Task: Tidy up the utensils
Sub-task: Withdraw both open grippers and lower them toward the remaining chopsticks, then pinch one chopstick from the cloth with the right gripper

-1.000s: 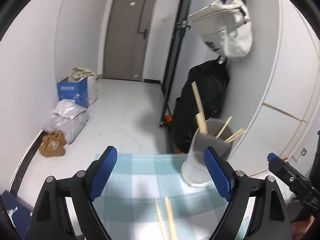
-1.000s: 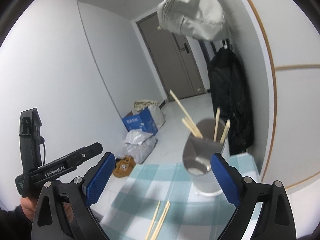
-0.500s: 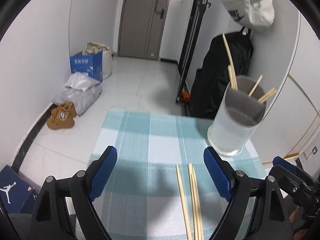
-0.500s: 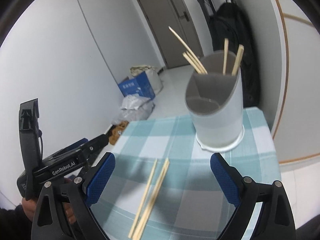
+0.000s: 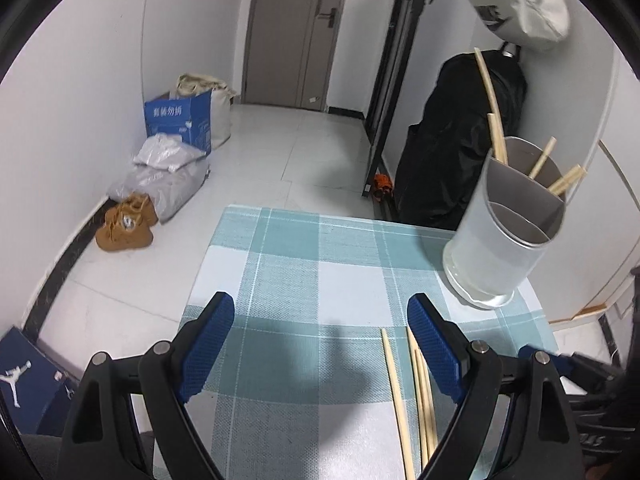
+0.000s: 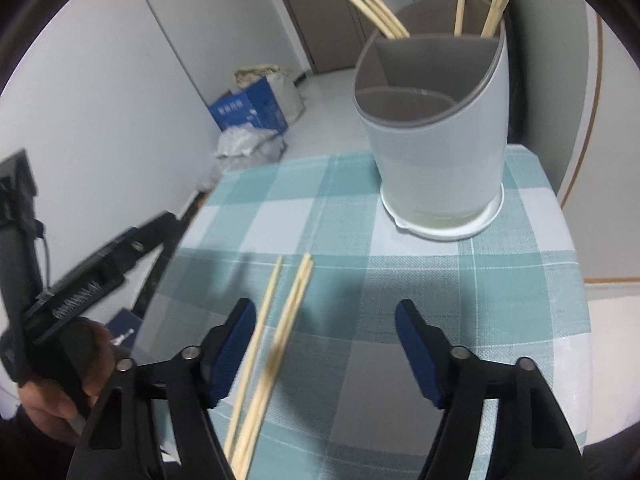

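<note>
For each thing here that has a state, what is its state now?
Left tool: open, holds nothing.
Right tool: open, holds nothing.
Loose chopsticks: lying flat on the cloth.
Holder: upright, chopsticks in the back compartment.
Door: shut.

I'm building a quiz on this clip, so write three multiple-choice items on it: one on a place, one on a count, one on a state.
1. Where do the loose chopsticks lie?
A. on the checked tablecloth
B. on the floor
C. across the holder's rim

2. How many loose chopsticks show on the cloth?
A. one
B. three
C. six

3. How does the right gripper stand?
A. shut on a chopstick
B. shut on the holder
C. open, holding nothing

Answers:
1 A: they lie flat on the cloth, in front of the grey utensil holder and apart from it.
2 B: one single stick and a close pair, seen in both views.
3 C: its blue pads are wide apart with nothing clamped; the left gripper is open too.
</note>
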A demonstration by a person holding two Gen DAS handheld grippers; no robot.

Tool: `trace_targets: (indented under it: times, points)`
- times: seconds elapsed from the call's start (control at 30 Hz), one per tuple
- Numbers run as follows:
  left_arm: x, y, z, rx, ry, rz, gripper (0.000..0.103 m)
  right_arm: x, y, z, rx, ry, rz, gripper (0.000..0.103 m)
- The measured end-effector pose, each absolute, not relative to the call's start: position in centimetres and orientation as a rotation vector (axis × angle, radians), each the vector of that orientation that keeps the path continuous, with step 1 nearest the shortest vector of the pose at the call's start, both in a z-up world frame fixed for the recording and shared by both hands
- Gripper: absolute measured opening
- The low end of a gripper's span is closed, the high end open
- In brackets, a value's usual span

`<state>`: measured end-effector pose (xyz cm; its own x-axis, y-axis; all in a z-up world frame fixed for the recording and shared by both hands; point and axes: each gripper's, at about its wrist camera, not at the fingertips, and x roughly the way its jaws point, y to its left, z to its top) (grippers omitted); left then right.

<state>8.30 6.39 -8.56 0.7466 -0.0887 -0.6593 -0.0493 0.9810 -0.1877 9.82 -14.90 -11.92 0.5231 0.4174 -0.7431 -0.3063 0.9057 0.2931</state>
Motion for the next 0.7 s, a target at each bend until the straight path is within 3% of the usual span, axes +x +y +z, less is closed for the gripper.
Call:
trace_targets:
  times: [0.2,0.33,0.7]
  points:
    - [9.2,7.3,-8.8,-0.209,0.741,0.034,0.085,11.2,-13.3,-13.2,0.079,1.003,0.455,0.055]
    - [9.4,8.3,-8.8,-0.266,0.758,0.046,0.085,12.3,-11.9,-13.8,0.033,1.047,0.451,0.037]
    - [10.1,10.3,-8.9,-0.371,0.783,0.067,0.085,13.7,-9.0,-14.8,-0.127,1.123,0.398,0.024]
